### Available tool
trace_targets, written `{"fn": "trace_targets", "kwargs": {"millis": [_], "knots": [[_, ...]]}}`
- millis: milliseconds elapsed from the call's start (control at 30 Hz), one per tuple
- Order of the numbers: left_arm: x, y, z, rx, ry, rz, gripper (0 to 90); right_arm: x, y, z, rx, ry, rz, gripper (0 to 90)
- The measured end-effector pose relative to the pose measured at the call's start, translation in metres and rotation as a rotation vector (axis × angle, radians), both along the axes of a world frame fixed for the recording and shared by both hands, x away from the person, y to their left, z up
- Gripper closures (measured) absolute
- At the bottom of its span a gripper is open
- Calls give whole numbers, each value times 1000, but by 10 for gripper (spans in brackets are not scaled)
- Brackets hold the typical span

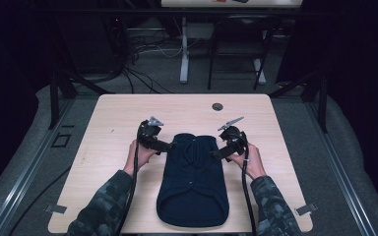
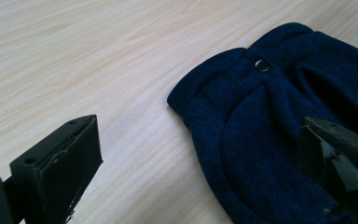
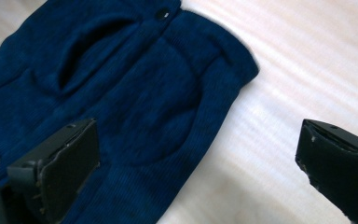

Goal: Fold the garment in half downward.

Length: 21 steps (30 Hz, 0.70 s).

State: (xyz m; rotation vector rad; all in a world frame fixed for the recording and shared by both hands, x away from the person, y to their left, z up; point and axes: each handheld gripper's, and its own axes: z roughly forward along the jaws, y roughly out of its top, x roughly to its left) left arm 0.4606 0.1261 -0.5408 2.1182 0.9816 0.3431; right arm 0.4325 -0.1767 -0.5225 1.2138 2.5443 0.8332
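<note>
A dark blue garment [image 1: 193, 179] lies flat at the middle of the desk [image 1: 113, 118], toward six o'clock. The left gripper [image 1: 166, 146], jaws spread, sits at its ten o'clock corner; the right gripper [image 1: 217, 153], also spread, straddles its two o'clock corner.

Table [image 1: 128, 113] evenly lit from above, surroundings dark; gripper views sharp centrally, near edges soft.

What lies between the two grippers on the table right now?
The far end of the dark blue garment spans the stretch between the left gripper and the right gripper; the high view shows it.
</note>
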Motion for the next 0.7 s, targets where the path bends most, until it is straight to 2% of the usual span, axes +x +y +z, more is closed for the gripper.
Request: {"fn": "trace_targets", "kwargs": {"millis": [33,67,200,300,333,400,567,700], "knots": [[1,-1,-1,3,9,-4,3,0,0,0,0,0,0,0],[2,-2,-2,2,7,2,5,4,4,-1,-27,-2,1,0],[7,-6,-6,19,16,0,6,9,8,-2,-18,-13,-1,0],[9,-10,-10,24,22,-2,6,15,12,-11,42,-51,-27,37],[11,-11,-11,22,22,0,6,17,12,-12,45,-52,-19,39],[13,-13,-14,21,27,3,5,21,13,-18,60,-39,-24,47],[17,-16,-19,25,35,8,6,28,17,-31,59,-19,-51,56],[20,-19,-23,30,44,4,6,34,17,-37,40,-12,-50,69]]}}
